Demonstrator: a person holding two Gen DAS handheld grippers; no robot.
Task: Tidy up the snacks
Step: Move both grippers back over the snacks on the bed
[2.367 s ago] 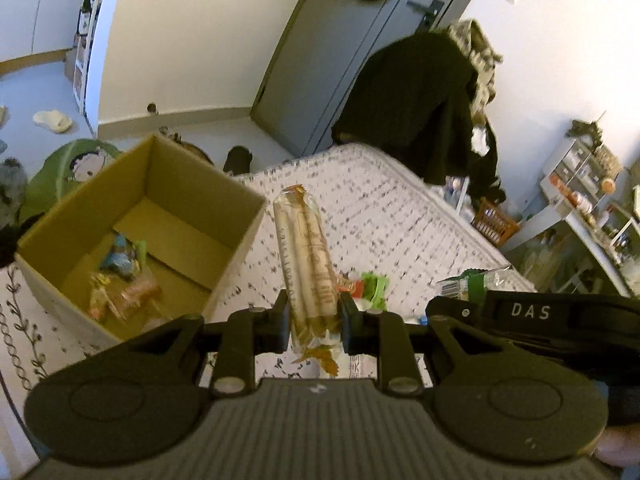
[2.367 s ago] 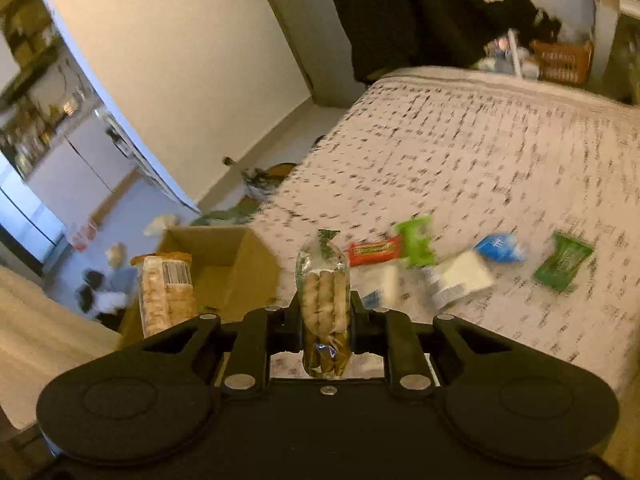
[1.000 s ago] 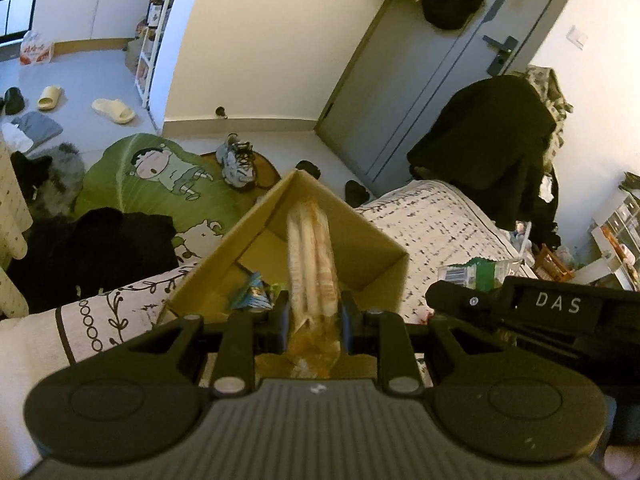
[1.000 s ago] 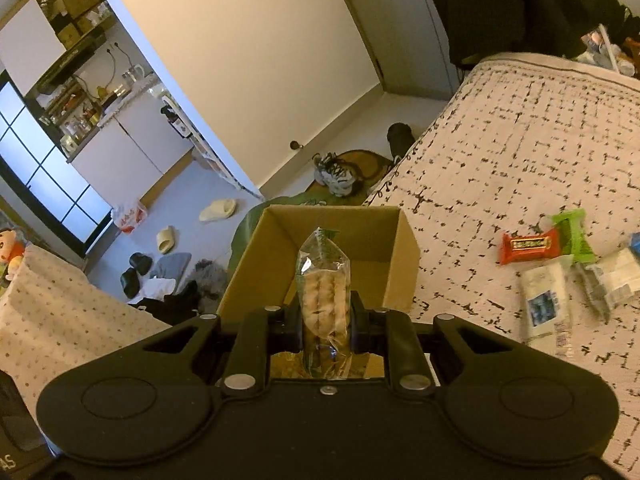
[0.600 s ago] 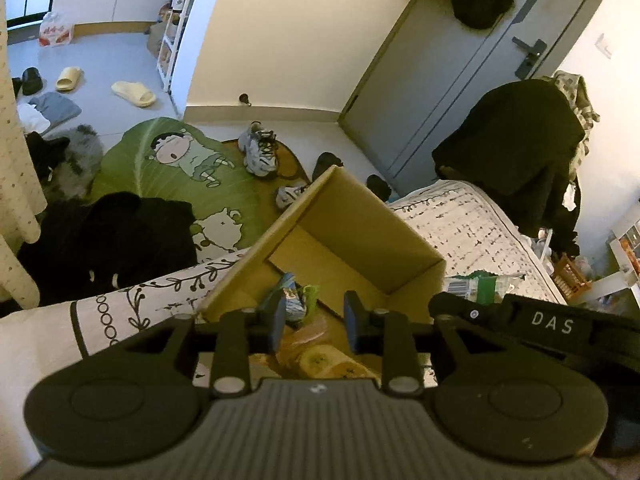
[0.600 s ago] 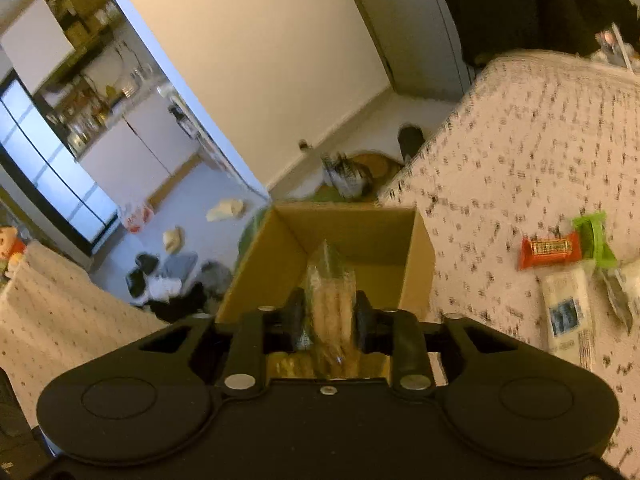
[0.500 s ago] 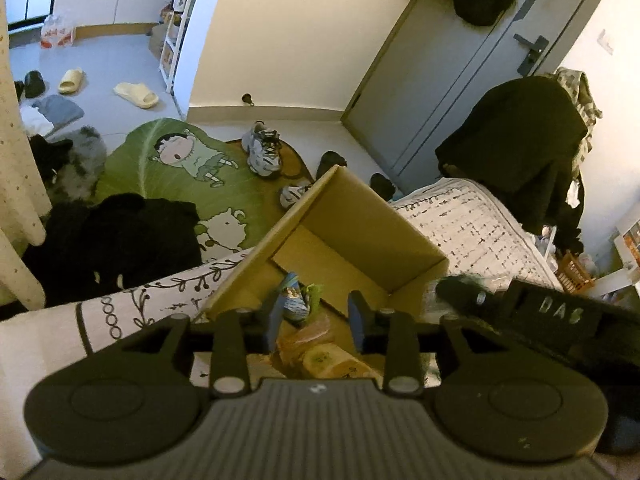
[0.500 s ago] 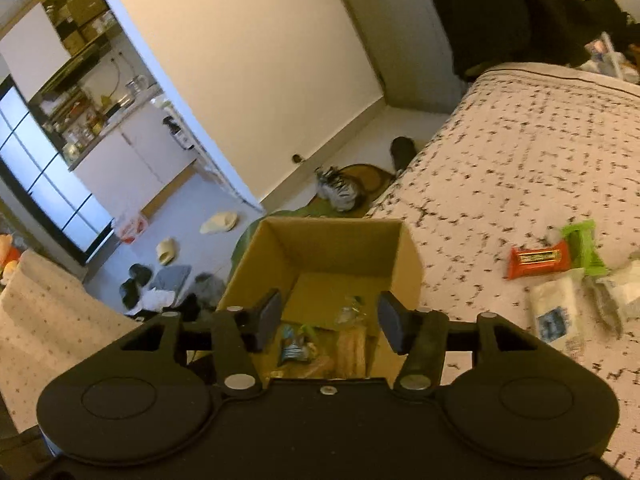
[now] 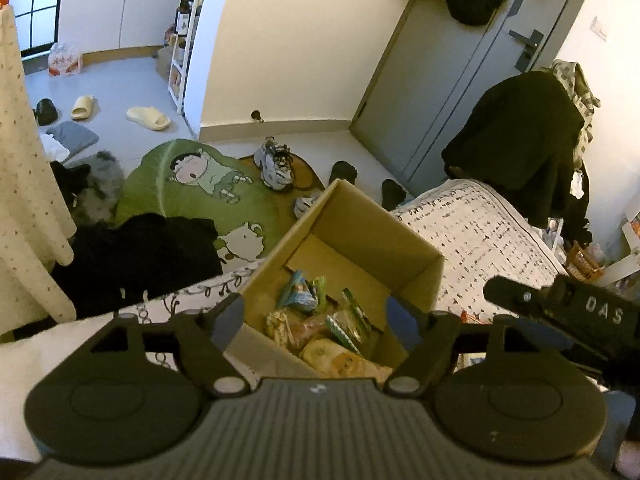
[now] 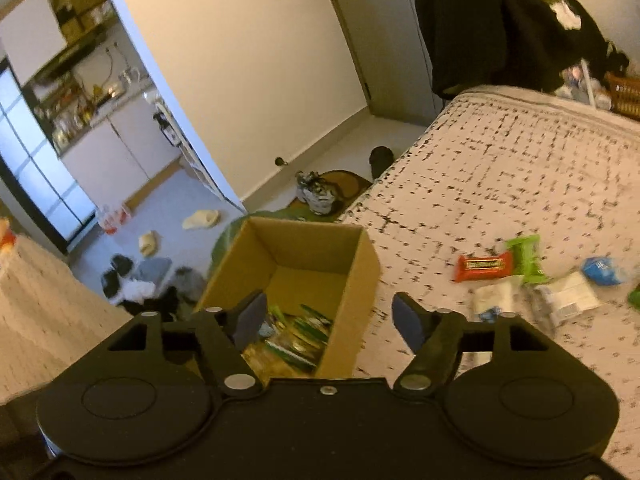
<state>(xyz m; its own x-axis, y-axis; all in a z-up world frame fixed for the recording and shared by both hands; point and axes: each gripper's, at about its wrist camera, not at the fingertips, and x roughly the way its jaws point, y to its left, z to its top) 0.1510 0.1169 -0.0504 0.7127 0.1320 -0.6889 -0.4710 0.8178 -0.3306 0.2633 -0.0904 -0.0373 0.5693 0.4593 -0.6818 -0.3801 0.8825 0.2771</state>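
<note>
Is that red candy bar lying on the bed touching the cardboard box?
Apart. The right wrist view shows the red candy bar lying on the bedspread, with a bare stretch of patterned cover between it and the cardboard box.

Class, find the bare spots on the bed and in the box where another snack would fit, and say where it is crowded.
Free: the far half of the brown cardboard box floor, and the patterned white bedspread between box and far edge. Crowded: the box's near end, heaped with packets, and the bedspread around the orange-red bar.
</note>
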